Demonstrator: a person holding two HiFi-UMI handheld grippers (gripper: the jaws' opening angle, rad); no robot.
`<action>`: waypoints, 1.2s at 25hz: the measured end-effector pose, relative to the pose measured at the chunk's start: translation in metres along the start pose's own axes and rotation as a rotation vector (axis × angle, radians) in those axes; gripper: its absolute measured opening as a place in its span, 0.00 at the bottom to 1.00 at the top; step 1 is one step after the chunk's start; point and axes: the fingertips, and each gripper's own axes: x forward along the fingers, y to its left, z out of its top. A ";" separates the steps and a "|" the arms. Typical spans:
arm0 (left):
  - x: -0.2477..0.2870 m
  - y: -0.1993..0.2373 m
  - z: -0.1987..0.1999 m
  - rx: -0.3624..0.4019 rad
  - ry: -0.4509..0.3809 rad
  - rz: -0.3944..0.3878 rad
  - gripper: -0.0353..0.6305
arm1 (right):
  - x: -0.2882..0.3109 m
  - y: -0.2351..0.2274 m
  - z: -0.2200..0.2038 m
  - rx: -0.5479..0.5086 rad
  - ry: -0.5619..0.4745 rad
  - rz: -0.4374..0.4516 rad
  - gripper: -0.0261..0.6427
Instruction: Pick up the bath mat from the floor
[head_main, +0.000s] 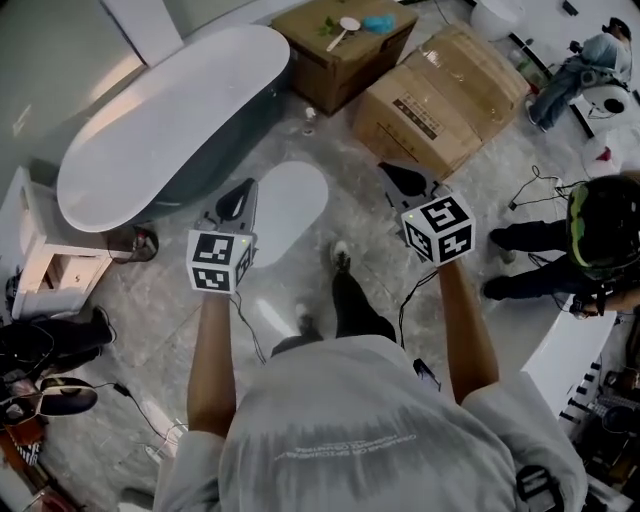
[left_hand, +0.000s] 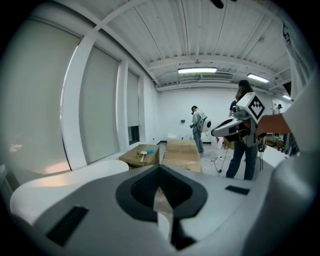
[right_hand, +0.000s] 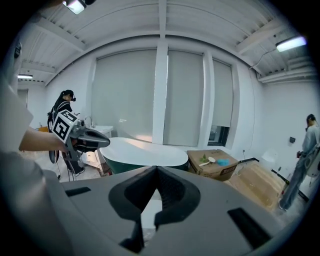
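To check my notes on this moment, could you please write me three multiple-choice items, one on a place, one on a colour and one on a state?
1. Where does the bath mat lie?
A. On the floor beside the bathtub
B. Inside the bathtub
C. Folded on a shelf

2. What colour is the bath mat?
A. Red
B. White
C. Black

3. How do the jaws of the left gripper stand?
A. Wide open
B. Clamped on the bath mat
C. Shut, with nothing between them

Answers:
1 A: the head view shows it flat on the floor next to the tub.
2 B: it shows as a plain white oval against the grey floor.
3 C: the left gripper view shows the tips together and empty, and the mat is not yet picked up.
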 end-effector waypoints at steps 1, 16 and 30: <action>0.014 0.002 -0.003 -0.006 0.013 -0.002 0.08 | 0.009 -0.010 -0.003 0.006 0.002 0.005 0.06; 0.255 0.021 -0.133 -0.113 0.244 -0.062 0.28 | 0.174 -0.132 -0.142 0.220 0.136 0.031 0.06; 0.411 -0.027 -0.391 -0.164 0.402 -0.204 0.42 | 0.296 -0.154 -0.379 0.268 0.242 -0.001 0.06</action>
